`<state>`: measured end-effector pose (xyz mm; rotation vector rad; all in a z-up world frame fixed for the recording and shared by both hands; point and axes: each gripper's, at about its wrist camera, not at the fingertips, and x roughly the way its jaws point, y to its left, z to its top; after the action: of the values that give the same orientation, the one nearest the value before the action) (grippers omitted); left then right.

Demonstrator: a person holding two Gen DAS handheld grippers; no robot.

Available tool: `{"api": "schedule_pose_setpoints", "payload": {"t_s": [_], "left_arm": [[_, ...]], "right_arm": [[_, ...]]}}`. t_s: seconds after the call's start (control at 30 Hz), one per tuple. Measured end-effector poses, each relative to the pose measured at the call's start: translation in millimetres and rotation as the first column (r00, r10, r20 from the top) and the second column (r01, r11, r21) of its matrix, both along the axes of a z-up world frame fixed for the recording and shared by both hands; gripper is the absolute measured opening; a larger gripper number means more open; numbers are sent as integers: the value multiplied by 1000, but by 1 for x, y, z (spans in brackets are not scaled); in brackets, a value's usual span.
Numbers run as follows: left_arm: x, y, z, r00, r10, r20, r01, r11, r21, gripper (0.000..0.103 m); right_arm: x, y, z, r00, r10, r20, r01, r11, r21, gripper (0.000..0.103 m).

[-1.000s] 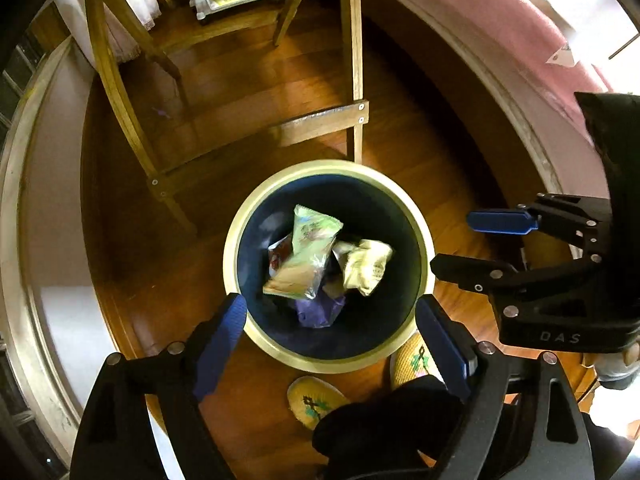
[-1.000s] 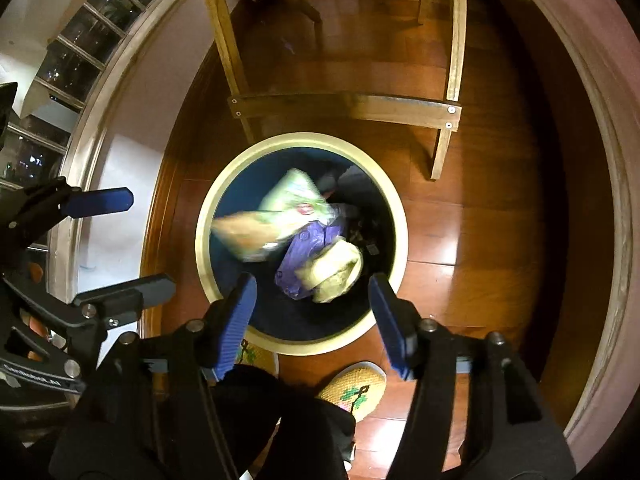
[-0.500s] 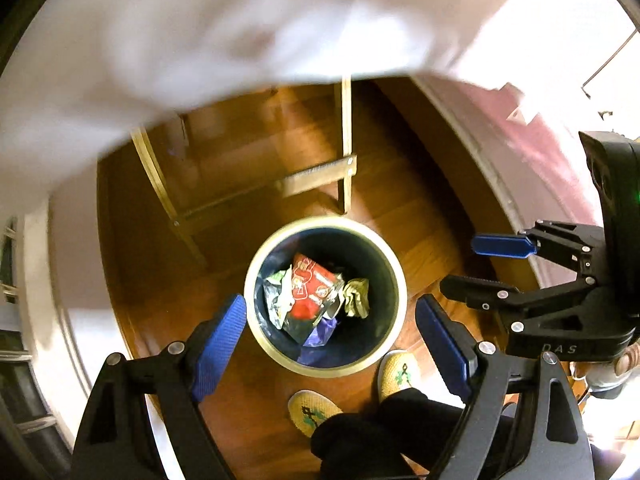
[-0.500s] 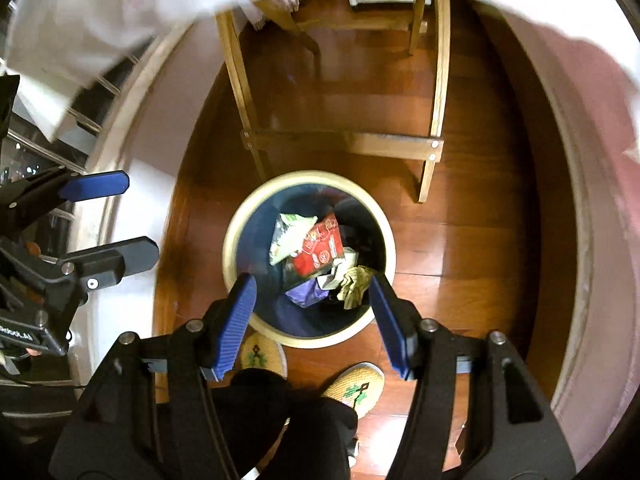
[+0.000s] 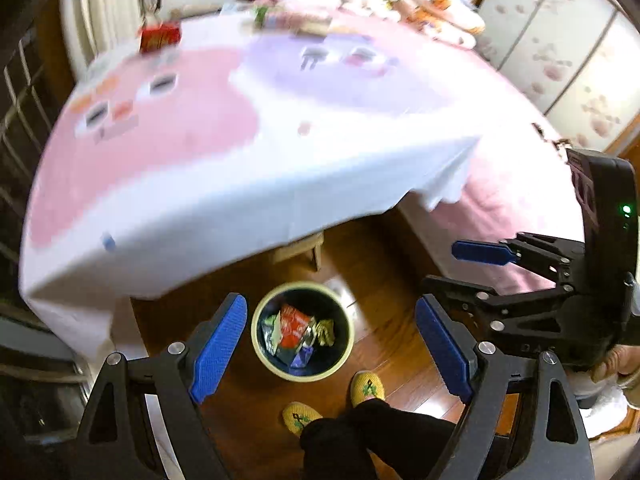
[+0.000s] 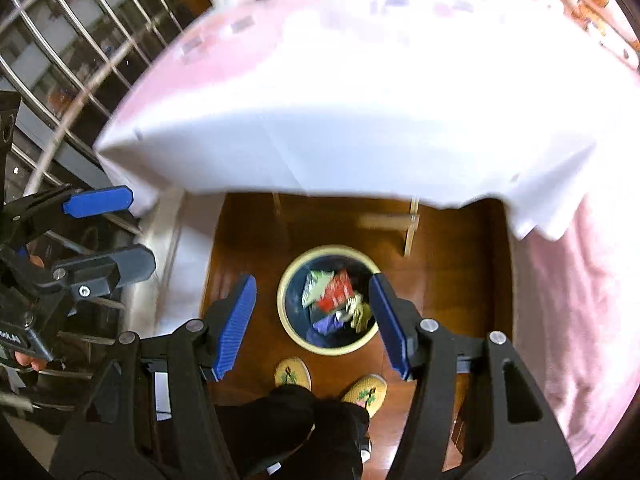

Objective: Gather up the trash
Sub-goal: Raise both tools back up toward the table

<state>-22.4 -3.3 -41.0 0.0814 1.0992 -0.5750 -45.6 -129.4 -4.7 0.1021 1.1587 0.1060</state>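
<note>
Both my claws have lifted off the floor; the table [image 5: 248, 152] now fills the far view, meaning the drop is done. Bin [image 5: 303, 332] sits below, holding wrappers [image 5: 294, 330]. Left gripper [image 5: 326, 346] and right gripper [image 6: 312, 322] gape wide, empty. Only the left view shows a red packet [image 5: 159, 38] far-left on the table, maybe next.

I've pulled both up and away: the round cream-rimmed dark bin [image 5: 303, 331] has shrunk small on the floor, its crumpled wrappers [image 5: 295, 332] now settled with the red one on top, and the pink-and-white tablecloth [image 5: 224, 128] fills twelve o'clock.
</note>
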Motion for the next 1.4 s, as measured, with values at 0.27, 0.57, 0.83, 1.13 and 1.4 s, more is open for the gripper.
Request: {"api": "schedule_pose_setpoints", "payload": {"t_s": [0.27,0.57,0.83,1.13,1.4], "left_arm": [[-8,0,106,985,-108,138,111,994,-15,87],[22,3,155,981,-60,183,71,996,-54,87],[74,-11,170,971,-28,238,39,998,-41,87],[196,-55,156,971,41,235,-39,999,-14,87],[350,-114,107,980,106,169,-109,994,8,87]], "right_arm": [[1,7,109,985,-28,169,37,998,-47,59],[12,-2,174,959,-69,276,99,990,-97,60],[61,-31,174,955,-101,278,135,985,-107,62],[186,-88,145,963,-50,264,80,991,-104,66],[336,-159,88,980,-47,195,69,992,-106,69]]}}
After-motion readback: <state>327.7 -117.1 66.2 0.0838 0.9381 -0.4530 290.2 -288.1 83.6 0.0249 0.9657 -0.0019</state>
